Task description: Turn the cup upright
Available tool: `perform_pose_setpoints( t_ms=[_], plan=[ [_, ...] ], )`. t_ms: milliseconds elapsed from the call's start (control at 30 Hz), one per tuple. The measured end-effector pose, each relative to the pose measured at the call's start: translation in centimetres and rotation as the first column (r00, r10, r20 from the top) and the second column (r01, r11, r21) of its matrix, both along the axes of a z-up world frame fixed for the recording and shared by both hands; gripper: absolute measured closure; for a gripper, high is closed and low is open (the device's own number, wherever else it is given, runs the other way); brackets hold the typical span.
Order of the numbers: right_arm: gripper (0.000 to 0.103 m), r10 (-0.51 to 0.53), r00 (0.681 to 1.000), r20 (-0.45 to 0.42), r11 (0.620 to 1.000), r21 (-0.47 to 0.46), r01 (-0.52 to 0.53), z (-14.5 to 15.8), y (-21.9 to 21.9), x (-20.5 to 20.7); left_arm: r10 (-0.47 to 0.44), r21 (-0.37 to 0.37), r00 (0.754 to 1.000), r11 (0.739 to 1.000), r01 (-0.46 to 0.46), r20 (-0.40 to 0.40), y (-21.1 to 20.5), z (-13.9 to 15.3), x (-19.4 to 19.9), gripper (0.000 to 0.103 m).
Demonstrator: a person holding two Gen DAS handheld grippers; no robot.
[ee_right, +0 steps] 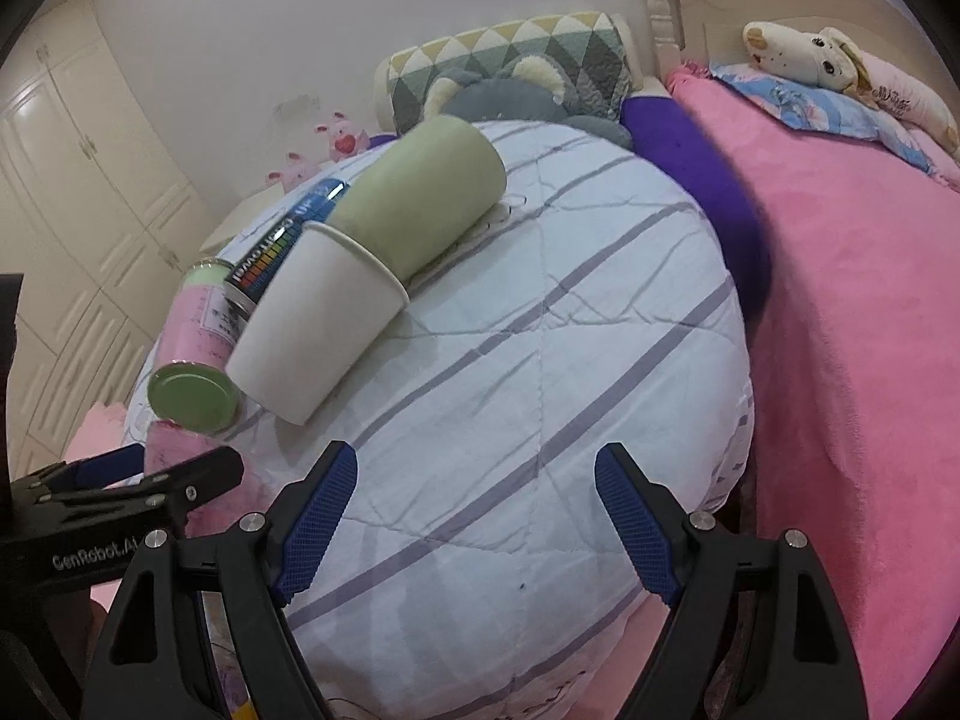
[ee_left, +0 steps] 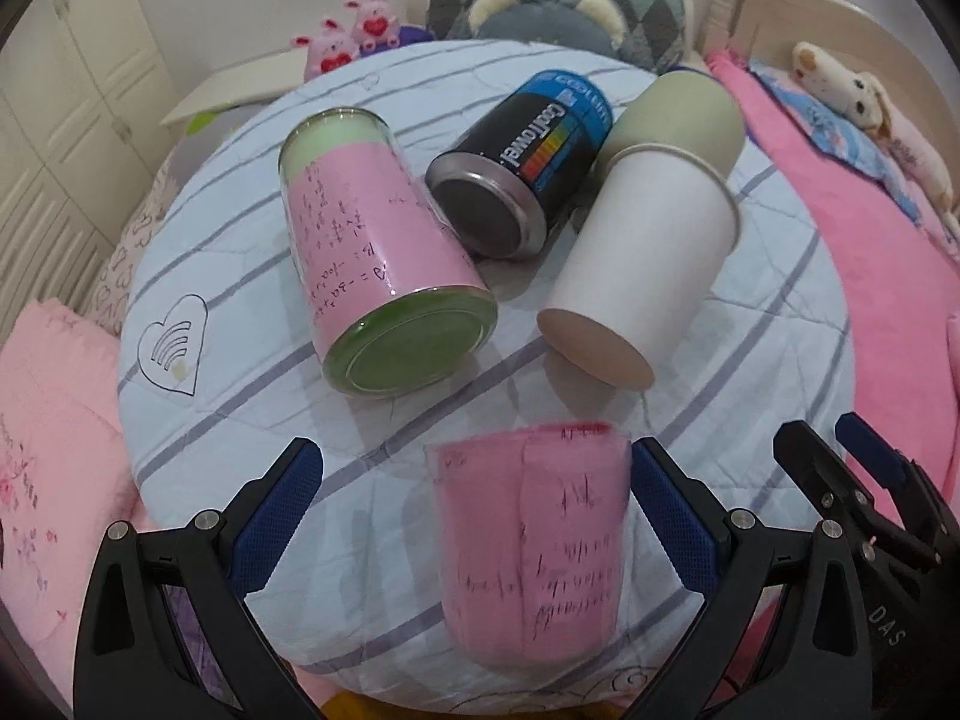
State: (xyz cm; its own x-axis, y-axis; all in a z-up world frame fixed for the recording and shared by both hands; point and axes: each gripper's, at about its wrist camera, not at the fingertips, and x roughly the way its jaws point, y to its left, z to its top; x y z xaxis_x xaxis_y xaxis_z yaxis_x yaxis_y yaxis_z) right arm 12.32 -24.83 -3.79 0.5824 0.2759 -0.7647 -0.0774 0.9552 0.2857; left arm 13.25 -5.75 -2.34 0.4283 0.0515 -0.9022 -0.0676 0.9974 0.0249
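Observation:
A clear cup lined with pink written-on paper (ee_left: 531, 546) stands between my left gripper's (ee_left: 474, 504) open fingers, blurred, its rim up; the right pad (ee_left: 672, 516) is close against it, the left pad apart. A sliver of it shows in the right wrist view (ee_right: 165, 450). On the striped cushion (ee_left: 240, 396) lie a pink-and-green glass cup (ee_left: 372, 252), a dark can (ee_left: 516, 168), and a white paper cup (ee_left: 642, 258) nested with a green cup (ee_left: 678, 114). My right gripper (ee_right: 477, 516) is open and empty over the cushion (ee_right: 540, 360).
Pink bedding (ee_right: 852, 360) lies to the right, with a plush dog (ee_right: 810, 54) at the headboard. Pillows and a grey plush (ee_left: 540, 18) sit behind the cushion. A pink pillow (ee_left: 48, 432) lies at left. White wardrobes (ee_right: 72, 192) stand at far left.

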Motion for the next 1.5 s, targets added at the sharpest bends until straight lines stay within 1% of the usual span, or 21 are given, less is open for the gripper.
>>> perform_pose_setpoints(
  t_ms=[100, 167, 200, 233, 300, 367, 433, 533, 600, 667, 733, 800, 900, 967, 1033, 1067, 1100, 1133, 1200, 1367, 1500],
  plan=[
    [0.019, 0.002, 1.0, -0.015, 1.0, 0.009, -0.001, -0.5, -0.2, 0.4, 0.004, 0.011, 1.0, 1.0, -0.004, -0.023, -0.1, -0.5, 0.4, 0.001],
    [0.019, 0.004, 1.0, -0.02, 1.0, 0.013, -0.004, -0.7, -0.2, 0.6, -0.008, 0.005, 0.999, 1.0, 0.008, -0.039, -0.4, -0.7, 0.6, 0.001],
    [0.019, 0.003, 1.0, -0.019, 1.0, 0.014, -0.002, -0.7, -0.2, 0.6, -0.015, -0.003, 0.999, 1.0, 0.015, -0.049, -0.4, -0.9, 0.7, 0.008],
    [0.019, 0.0, 1.0, -0.019, 1.0, 0.013, 0.0, -0.7, -0.2, 0.7, -0.019, -0.012, 0.998, 1.0, 0.018, -0.056, -0.4, -1.0, 0.9, 0.021],
    [0.019, -0.001, 1.0, -0.018, 1.0, 0.011, 0.002, -0.6, -0.2, 0.7, -0.033, -0.053, 0.996, 0.998, 0.028, -0.081, -0.1, -1.2, 1.0, 0.032],
    [0.019, -0.004, 1.0, -0.018, 1.0, 0.011, 0.004, -0.5, -0.1, 0.5, -0.025, -0.059, 0.998, 0.998, 0.022, -0.061, 0.1, -0.9, 0.9, 0.032],
    [0.019, -0.006, 1.0, -0.021, 1.0, 0.007, 0.006, -0.5, 0.0, 0.5, -0.028, -0.044, 1.0, 0.999, 0.028, -0.001, 0.2, 0.1, 0.5, 0.035],
    [0.019, -0.011, 1.0, -0.023, 1.0, 0.002, 0.011, -0.4, 0.1, 0.6, -0.049, -0.055, 0.997, 0.997, 0.053, 0.062, 0.2, 1.4, 0.1, 0.035],
    [0.019, -0.014, 1.0, -0.025, 1.0, -0.002, 0.014, -0.4, 0.2, 0.7, -0.064, -0.045, 0.994, 0.997, 0.069, 0.091, 0.1, 1.9, -0.1, 0.035],
    [0.019, -0.014, 1.0, -0.026, 1.0, -0.002, 0.014, -0.3, 0.3, 0.7, -0.083, -0.02, 0.991, 0.996, 0.086, 0.104, 0.1, 2.1, -0.3, 0.035],
    [0.019, -0.012, 1.0, -0.025, 1.0, -0.002, 0.012, -0.3, 0.4, 0.7, -0.093, -0.021, 0.989, 0.995, 0.096, 0.116, -0.3, 2.2, -0.3, 0.035],
    [0.019, -0.013, 1.0, -0.019, 1.0, -0.005, 0.013, -0.1, 0.4, 0.7, -0.113, -0.024, 0.981, 0.993, 0.118, 0.156, -0.6, 2.6, -0.5, 0.035],
    [0.019, -0.018, 1.0, -0.015, 1.0, -0.008, 0.018, 0.0, 0.4, 0.8, -0.126, 0.024, 0.971, 0.992, 0.124, 0.203, -1.0, 3.3, -0.7, 0.035],
    [0.019, -0.021, 1.0, -0.016, 1.0, -0.009, 0.02, 0.1, 0.4, 0.9, -0.135, 0.04, 0.965, 0.991, 0.129, 0.224, -1.3, 3.5, -0.8, 0.035],
    [0.019, -0.022, 1.0, -0.017, 1.0, -0.011, 0.022, 0.0, 0.4, 1.0, -0.154, 0.046, 0.966, 0.988, 0.148, 0.21, -1.5, 3.0, -0.7, 0.034],
    [0.019, -0.019, 1.0, -0.021, 1.0, -0.011, 0.019, -0.1, 0.4, 1.1, -0.155, 0.053, 0.969, 0.988, 0.148, 0.192, -1.6, 2.6, -0.5, 0.031],
    [0.019, -0.018, 0.999, -0.029, 1.0, -0.013, 0.017, -0.3, 0.4, 1.2, -0.152, 0.064, 0.973, 0.988, 0.143, 0.176, -1.7, 2.3, -0.3, 0.02],
    [0.019, -0.017, 0.999, -0.034, 1.0, -0.013, 0.017, -0.4, 0.4, 1.2, -0.142, 0.08, 0.977, 0.988, 0.131, 0.16, -1.8, 1.9, -0.1, 0.013],
    [0.019, -0.024, 0.999, -0.041, 0.999, -0.028, 0.023, -0.6, 0.3, 1.2, -0.123, 0.094, 0.98, 0.99, 0.109, 0.156, -1.6, 1.5, 0.1, 0.007],
    [0.019, -0.033, 0.999, -0.038, 0.999, -0.016, 0.032, -0.5, -0.2, 0.9, -0.098, 0.055, 0.984, 0.994, 0.091, 0.146, -0.9, 1.4, 0.1, 0.007],
    [0.019, -0.046, 0.998, -0.037, 0.999, -0.022, 0.045, -0.3, -0.4, 0.8, -0.105, 0.071, 0.982, 0.993, 0.095, 0.157, -1.0, 1.6, -0.4, 0.007]
  ],
)
